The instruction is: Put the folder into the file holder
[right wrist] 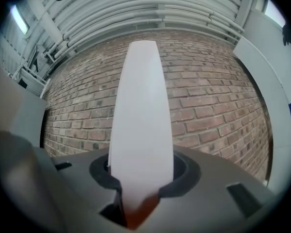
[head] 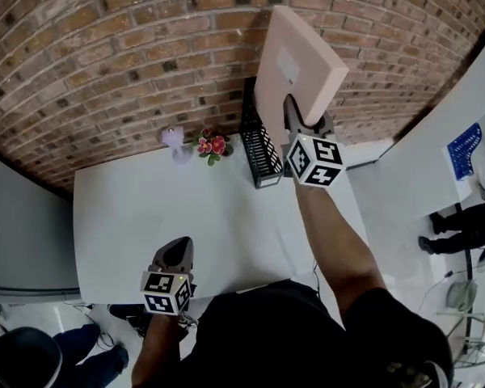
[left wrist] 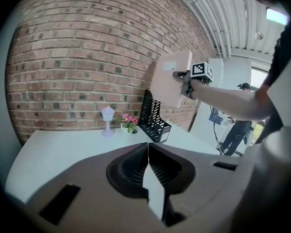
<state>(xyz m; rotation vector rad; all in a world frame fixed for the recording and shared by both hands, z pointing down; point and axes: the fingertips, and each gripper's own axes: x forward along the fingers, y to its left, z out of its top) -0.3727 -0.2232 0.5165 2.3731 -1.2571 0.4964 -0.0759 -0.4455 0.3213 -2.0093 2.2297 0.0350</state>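
Note:
My right gripper (head: 301,118) is shut on the lower edge of a pale pink folder (head: 295,63), holding it upright in the air just above and right of the black mesh file holder (head: 261,156). The holder stands at the table's far edge by the brick wall. In the right gripper view the folder (right wrist: 141,120) rises edge-on between the jaws of the right gripper (right wrist: 138,181). The left gripper view shows folder (left wrist: 170,79), right gripper (left wrist: 183,80) and holder (left wrist: 153,120) from the side. My left gripper (head: 176,253) hovers shut and empty over the table's near edge, its jaw tips meeting (left wrist: 148,147).
On the white table (head: 145,208), left of the holder, stand a small white lamp (head: 176,144) and a pot of pink flowers (head: 212,145). The brick wall runs directly behind. A person (head: 461,225) stands on the floor at the right, another (head: 32,362) at the lower left.

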